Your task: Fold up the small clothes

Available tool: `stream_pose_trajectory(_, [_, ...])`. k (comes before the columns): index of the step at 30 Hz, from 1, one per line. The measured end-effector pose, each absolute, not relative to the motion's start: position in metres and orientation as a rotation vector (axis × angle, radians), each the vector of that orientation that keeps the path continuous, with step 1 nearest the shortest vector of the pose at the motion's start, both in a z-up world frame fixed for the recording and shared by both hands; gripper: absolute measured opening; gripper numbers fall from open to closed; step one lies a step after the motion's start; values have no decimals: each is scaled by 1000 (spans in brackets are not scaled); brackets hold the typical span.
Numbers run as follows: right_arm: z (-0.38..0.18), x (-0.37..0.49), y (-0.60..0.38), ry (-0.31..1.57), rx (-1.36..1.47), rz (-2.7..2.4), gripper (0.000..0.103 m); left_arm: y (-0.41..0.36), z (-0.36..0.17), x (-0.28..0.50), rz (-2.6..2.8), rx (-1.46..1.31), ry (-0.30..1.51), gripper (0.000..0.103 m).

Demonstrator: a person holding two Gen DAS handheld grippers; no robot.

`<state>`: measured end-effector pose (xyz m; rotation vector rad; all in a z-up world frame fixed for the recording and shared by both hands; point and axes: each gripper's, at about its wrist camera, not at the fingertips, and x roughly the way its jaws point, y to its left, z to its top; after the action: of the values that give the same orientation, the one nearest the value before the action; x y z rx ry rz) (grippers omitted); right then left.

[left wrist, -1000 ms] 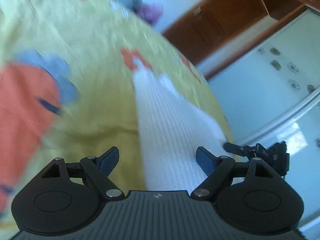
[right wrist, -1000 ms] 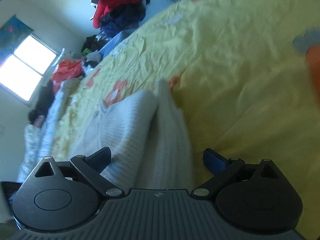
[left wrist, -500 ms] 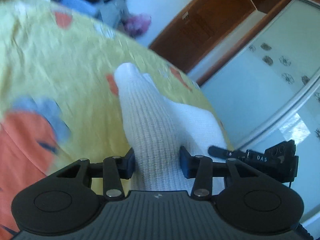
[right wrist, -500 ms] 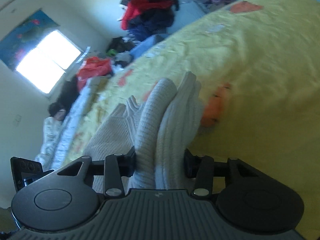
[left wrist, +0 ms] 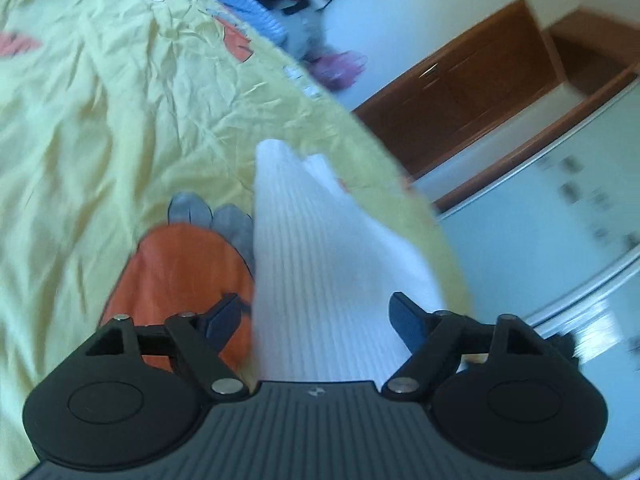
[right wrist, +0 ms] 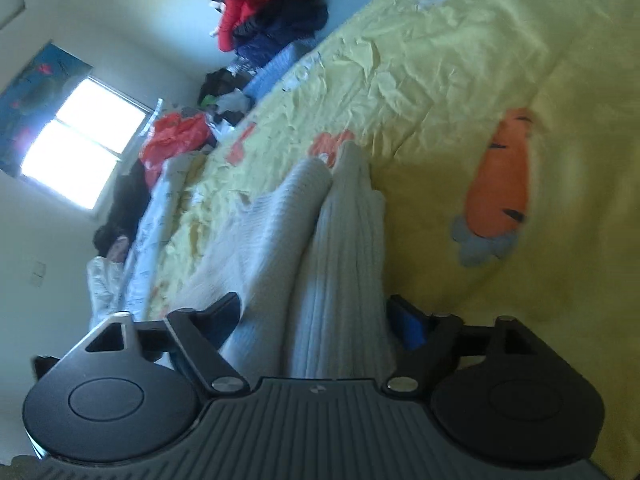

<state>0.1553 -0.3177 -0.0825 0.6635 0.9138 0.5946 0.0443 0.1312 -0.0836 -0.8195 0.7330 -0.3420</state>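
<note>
My left claw is opening, its blue pads standing wide on either side of the white ribbed knit garment without pressing it; the cloth runs up between the jaws but I judge it released, not held. My right claw is the same: jaws opening, pads clear of the cloth, with the cream-white knit passing between them in two thick ridges.

From the left claw outward, the garment stretches straight ahead along the line the fingers point, narrowing to a rounded end well up the yellow bedsheet. Its left edge lies over the printed carrot; its right side spreads toward the edge of the bed, beyond which I see a brown wooden cabinet.

From the right claw outward, the long axis also runs directly away from me. A second, flatter fold of the same knit lies just beside the ridges on the left, sloping off toward the far bedding. A printed carrot sits well apart to the right, and a heap of clothes lies beyond the bed's far edge.

So both claws sit at the near end of the garment, each astride it, both pointing along its length. I judge neither hand to be nearer than the other. Any next fold would carry this near end forward along that axis, toward the tapered far tip.
</note>
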Motion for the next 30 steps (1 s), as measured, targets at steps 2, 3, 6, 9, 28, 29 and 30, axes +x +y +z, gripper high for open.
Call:
stream_pose_trajectory(2, [-76, 136, -327, 893, 654, 622, 103, 131, -90, 31, -365, -857, 750, 87])
stream_pose_trajectory(3, [-74, 128, -327, 898, 640, 635, 102, 126, -95, 27, -379, -867, 768, 87])
stream_pose_trajectory(6, [-78, 120, -307, 965, 559, 676, 102, 106, -104, 28, -427, -858, 797, 89])
stream_pose_trajectory(9, [-92, 117, -278, 1062, 439, 680, 79, 97, -107, 36, -417, -826, 818, 82])
stream_pose_trajectory(28, [-49, 86, -326, 849, 477, 635, 79, 97, -27, -34, -288, -379, 610, 80])
stream_pose_trajectory(29, [-39, 91, -325, 810, 488, 635, 79, 94, -19, -34, -260, -344, 563, 87])
stream_pose_trajectory(30, [-33, 98, -320, 785, 490, 643, 79, 87, -12, -31, -230, -300, 518, 87])
